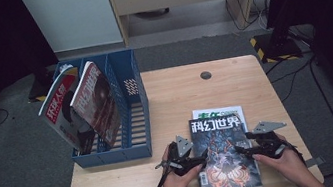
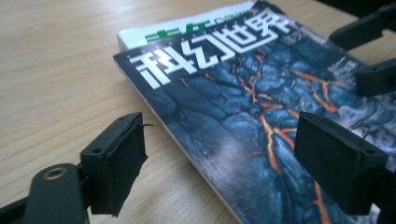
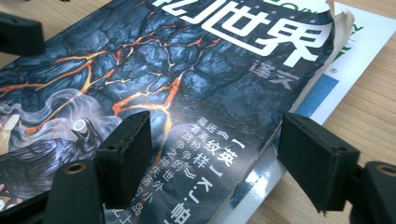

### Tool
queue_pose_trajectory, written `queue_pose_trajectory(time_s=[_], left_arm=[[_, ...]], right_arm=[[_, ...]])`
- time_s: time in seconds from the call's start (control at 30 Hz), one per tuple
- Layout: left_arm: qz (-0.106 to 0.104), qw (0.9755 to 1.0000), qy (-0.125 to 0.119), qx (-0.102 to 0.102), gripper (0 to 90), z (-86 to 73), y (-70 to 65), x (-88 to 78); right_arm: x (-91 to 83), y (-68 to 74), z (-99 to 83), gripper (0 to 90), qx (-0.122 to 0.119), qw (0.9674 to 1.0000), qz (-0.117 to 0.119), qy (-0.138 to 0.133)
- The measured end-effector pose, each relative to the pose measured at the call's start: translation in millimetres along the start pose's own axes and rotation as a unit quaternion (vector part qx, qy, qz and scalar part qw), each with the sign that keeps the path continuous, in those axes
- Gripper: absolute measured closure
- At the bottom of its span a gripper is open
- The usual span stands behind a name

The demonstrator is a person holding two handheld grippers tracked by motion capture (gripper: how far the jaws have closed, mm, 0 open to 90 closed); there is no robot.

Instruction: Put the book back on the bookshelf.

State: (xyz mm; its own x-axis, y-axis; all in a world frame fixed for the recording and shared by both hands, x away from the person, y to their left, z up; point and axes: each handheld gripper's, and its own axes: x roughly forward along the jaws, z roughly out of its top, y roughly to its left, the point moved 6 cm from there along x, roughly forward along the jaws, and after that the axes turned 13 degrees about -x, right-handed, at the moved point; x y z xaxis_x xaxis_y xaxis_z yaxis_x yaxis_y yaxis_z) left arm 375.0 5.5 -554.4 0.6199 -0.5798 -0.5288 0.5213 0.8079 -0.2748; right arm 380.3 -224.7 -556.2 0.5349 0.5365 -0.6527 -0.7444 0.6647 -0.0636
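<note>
A dark magazine (image 1: 224, 152) with a blue and orange cracked-rock cover and white title lies flat near the table's front edge, on top of a white and green magazine (image 1: 219, 112). My left gripper (image 1: 200, 158) stands open at the dark magazine's left edge. In the left gripper view the gripper (image 2: 229, 154) has one jaw over bare wood and the other over the cover (image 2: 219, 116). My right gripper (image 1: 242, 151) is open at the right edge. In the right gripper view it (image 3: 222, 156) straddles the cover's worn edge (image 3: 261, 140), and neither pad presses on it.
A blue file rack (image 1: 113, 156) stands at the table's left, with two magazines (image 1: 97, 102) leaning in its left slots and its right slot free. The wooden table (image 1: 185, 95) has a round cable hole (image 1: 205, 75) at the back. Dark stands and cables sit on the floor beyond.
</note>
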Motion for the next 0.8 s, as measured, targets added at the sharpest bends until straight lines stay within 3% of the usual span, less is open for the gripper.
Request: queue_pose_trajectory(time_s=[0.07, 0.23, 0.37, 0.53, 0.67, 0.73, 0.8], left_arm=[[-0.009, 0.9999, 0.006, -0.008, 15.6, -0.9, -0.9, 2.9], [-0.013, 0.9995, 0.027, -0.003, 13.8, -6.0, -2.6, 11.4], [-0.02, 0.9993, 0.03, -0.01, 13.0, -7.2, -3.2, 12.2], [-0.039, 0.9979, 0.044, -0.027, 12.9, -8.8, -5.0, 13.8], [-0.054, 0.9955, 0.062, -0.047, 10.4, -9.3, -2.5, 16.4], [-0.066, 0.9927, 0.074, -0.069, 10.4, -10.4, -1.1, 17.6], [-0.072, 0.9917, 0.078, -0.073, 9.4, -10.6, -1.5, 18.2]], right_arm=[[-0.3, 0.4, -0.8, 25.9, -0.002, 1.0, 0.001, -0.001], [-1.1, 4.0, -2.5, 22.7, -0.002, 1.0, 0.006, -0.006], [-0.3, 5.2, -2.5, 20.2, -0.004, 0.9999, 0.008, -0.004], [0.5, 5.7, -2.4, 19.2, 0.001, 1.0, 0.008, -0.005], [0.7, 5.7, -2.7, 18.8, 0.0, 0.9999, 0.008, -0.006], [0.5, 6.0, -2.9, 18.7, 0.002, 0.9999, 0.009, -0.006], [0.6, 6.1, -2.9, 18.7, 0.002, 0.9999, 0.008, -0.006]])
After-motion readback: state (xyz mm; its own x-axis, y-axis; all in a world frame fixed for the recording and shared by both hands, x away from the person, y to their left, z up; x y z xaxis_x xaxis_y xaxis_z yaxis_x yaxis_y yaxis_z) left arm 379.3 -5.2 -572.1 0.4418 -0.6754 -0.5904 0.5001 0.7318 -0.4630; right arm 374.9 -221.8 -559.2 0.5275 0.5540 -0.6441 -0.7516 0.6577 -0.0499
